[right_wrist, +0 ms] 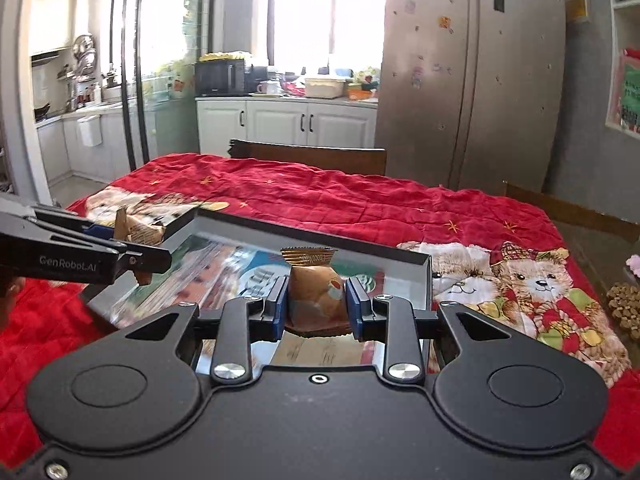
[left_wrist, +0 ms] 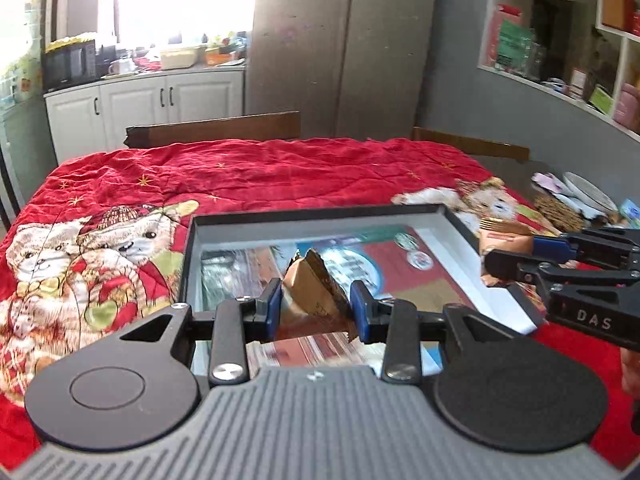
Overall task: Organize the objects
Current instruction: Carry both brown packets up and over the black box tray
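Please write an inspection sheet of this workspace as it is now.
Surface: table under red bear cloth.
Job's things: shallow tray on the cloth; two brown snack packs.
Clutter: plate and small items at the table's right edge.
Claws: left claw shut on a pack; right claw shut on a pack; both over the tray.
Cables: nothing seen.
Surroundings: fridge, cabinets, chairs, shelves.

— Where is there room to pass?
— Over the far half of the red quilted table [left_wrist: 280, 168], and on its left, the cloth lies bare.
— And what blocks?
— The shallow black-rimmed tray [left_wrist: 320, 211] near the middle, dark wooden chair backs [left_wrist: 216, 128] along the far edge, and a brown pine-cone-like cluster [right_wrist: 624, 304] on the right.
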`<control>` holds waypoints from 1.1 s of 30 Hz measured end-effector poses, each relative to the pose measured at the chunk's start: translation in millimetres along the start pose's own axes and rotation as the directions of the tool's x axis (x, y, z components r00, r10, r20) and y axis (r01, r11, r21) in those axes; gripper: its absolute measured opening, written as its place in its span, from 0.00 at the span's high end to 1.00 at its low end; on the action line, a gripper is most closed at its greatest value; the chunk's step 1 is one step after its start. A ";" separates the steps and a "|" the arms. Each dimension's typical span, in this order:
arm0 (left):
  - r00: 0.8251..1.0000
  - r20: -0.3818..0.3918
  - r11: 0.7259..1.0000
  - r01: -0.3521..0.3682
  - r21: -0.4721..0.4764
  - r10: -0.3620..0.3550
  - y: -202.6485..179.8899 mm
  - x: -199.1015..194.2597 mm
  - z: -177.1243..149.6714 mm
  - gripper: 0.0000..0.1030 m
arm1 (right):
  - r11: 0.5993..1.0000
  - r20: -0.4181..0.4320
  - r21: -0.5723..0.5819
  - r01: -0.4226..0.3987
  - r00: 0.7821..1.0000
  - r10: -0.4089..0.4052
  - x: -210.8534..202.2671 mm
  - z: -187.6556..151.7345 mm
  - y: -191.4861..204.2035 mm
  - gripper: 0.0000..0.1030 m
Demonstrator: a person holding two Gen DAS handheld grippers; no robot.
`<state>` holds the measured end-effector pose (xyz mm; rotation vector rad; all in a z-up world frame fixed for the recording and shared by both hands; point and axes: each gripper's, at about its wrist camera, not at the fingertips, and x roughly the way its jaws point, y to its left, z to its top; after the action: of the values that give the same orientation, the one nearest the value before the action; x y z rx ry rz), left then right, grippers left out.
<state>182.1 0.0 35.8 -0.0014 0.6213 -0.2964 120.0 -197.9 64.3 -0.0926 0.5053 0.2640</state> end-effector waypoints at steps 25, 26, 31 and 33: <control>0.989 -0.125 0.996 -0.079 -0.038 0.074 25.9 110.1 12.2 0.61 | 0.997 -0.158 0.047 0.062 0.986 -0.054 134.9 1.2 -19.1 0.72; 0.989 -0.128 0.996 -0.080 -0.038 0.074 26.2 111.4 12.0 0.61 | 0.997 -0.164 0.047 0.062 0.985 -0.053 136.8 0.3 -19.2 0.72; 0.987 -0.137 0.996 -0.087 -0.036 0.081 27.2 117.2 11.5 0.61 | 0.997 -0.177 0.043 0.058 0.983 -0.050 140.1 1.1 -18.5 0.72; 0.987 -0.140 0.996 -0.081 -0.041 0.074 27.2 117.7 11.6 0.61 | 0.998 -0.183 0.039 0.058 0.982 -0.050 140.9 0.9 -18.2 0.72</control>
<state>287.1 -7.1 -24.7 -0.0010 0.7637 -0.2078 244.0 -183.3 -3.5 -0.0877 0.6892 0.1920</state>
